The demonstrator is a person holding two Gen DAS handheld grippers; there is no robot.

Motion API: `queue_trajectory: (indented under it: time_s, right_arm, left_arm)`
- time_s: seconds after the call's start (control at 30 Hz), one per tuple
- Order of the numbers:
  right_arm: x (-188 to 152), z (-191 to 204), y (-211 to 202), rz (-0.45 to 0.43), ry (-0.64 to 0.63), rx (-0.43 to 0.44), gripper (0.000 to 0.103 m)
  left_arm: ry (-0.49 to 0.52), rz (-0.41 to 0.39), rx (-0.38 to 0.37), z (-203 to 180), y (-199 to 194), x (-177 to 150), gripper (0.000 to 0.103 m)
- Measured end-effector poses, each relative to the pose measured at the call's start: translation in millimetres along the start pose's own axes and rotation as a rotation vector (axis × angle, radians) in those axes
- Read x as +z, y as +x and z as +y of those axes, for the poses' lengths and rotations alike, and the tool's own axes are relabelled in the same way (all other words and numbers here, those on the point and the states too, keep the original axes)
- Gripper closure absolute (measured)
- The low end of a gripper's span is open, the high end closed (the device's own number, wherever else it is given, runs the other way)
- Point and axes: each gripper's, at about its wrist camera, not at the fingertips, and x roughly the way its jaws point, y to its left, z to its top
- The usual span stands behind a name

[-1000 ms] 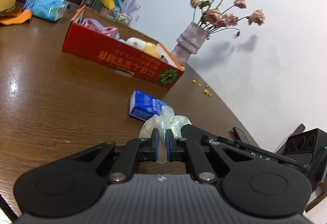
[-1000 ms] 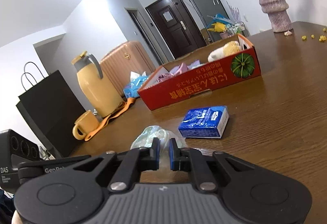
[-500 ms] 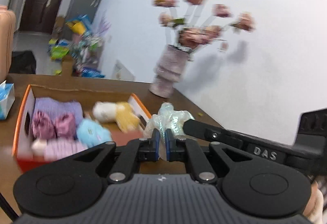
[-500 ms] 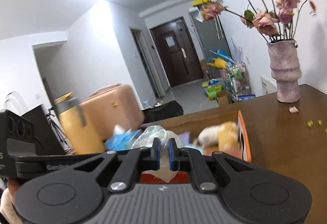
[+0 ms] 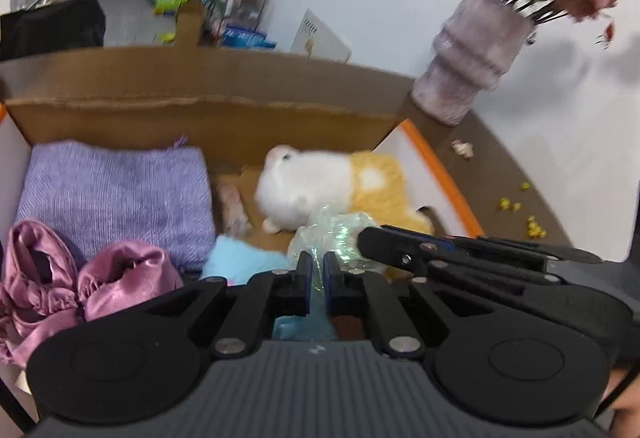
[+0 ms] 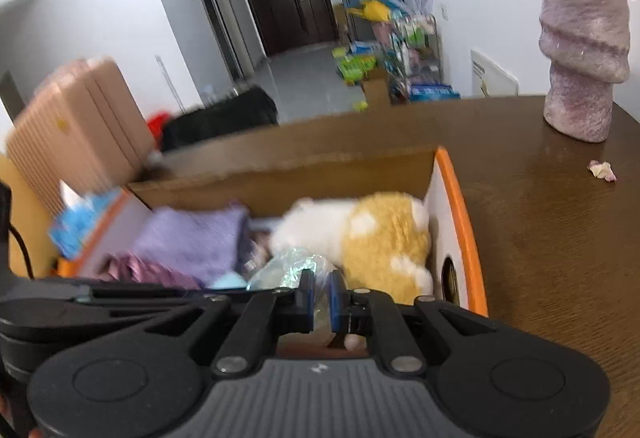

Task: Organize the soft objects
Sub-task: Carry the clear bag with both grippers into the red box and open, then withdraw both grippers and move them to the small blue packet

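Observation:
A crumpled clear plastic bag (image 5: 332, 234) hangs over the open cardboard box (image 5: 200, 118), pinched from both sides. My left gripper (image 5: 317, 278) is shut on its near edge. My right gripper (image 6: 319, 298) is shut on the same plastic bag (image 6: 290, 264) and reaches in from the right in the left wrist view. Inside the box lie a white and yellow plush toy (image 5: 332, 186), a folded purple knit cloth (image 5: 116, 194), a pink satin piece (image 5: 80, 278) and a light blue fluffy item (image 5: 244, 262).
The box (image 6: 460, 222) has orange-edged side walls and stands on a brown wooden table (image 6: 552, 238). A purple vase (image 6: 580, 46) with dried flowers stands at the back right. Petals and yellow crumbs (image 5: 516, 206) lie on the table. A pink suitcase (image 6: 80, 126) stands beyond the table.
Both grippers have carried the plastic bag from the table beside the blue tissue pack to above the box interior. The box contents now fill both views.

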Motion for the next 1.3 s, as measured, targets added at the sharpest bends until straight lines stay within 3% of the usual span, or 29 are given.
queue_trajectory:
  time_s: [0.2, 0.3, 0.33, 0.43, 0.5, 0.57, 0.63, 0.77, 0.97, 1.2, 1.3]
  right_arm:
    - [1, 2, -2, 0.004, 0.024, -0.003, 0.085]
    - [4, 6, -26, -0.012, 0.003, -0.014, 0.070]
    - [6, 9, -37, -0.023, -0.011, -0.019, 0.069]
    - [11, 17, -81, -0.068, -0.051, -0.026, 0.068]
    - [13, 23, -118, -0.112, -0.076, -0.040, 0.066]
    - [13, 28, -160, -0.159, -0.109, -0.058, 0.058]
    - [8, 33, -203, -0.213, -0.158, -0.078, 0.044]
    - [-11, 37, -266, -0.313, -0.184, -0.110, 0.039]
    - [-34, 53, -310, -0.374, -0.177, -0.076, 0.039]
    - [-87, 71, -349, -0.431, -0.206, -0.045, 0.033]
    - [-127, 72, -366, -0.433, -0.206, -0.003, 0.031]
  left_arm:
    - [0.017, -0.019, 0.023, -2, -17, 0, 0.092]
    - [0.062, -0.074, 0.064, -13, -49, -2, 0.071]
    - [0.075, -0.096, 0.077, -16, -63, -2, 0.062]
    - [0.126, -0.145, 0.132, -25, -112, -5, 0.060]
    - [0.153, -0.192, 0.175, -31, -151, -11, 0.053]
    - [0.177, -0.267, 0.234, -36, -193, -23, 0.034]
    - [0.212, -0.344, 0.285, -40, -233, -40, 0.029]
    - [0.220, -0.435, 0.348, -43, -297, -71, 0.026]
    - [0.214, -0.498, 0.357, -63, -346, -100, 0.024]
    - [0.237, -0.542, 0.388, -82, -368, -173, 0.021]
    - [0.246, -0.573, 0.415, -87, -371, -217, 0.012]
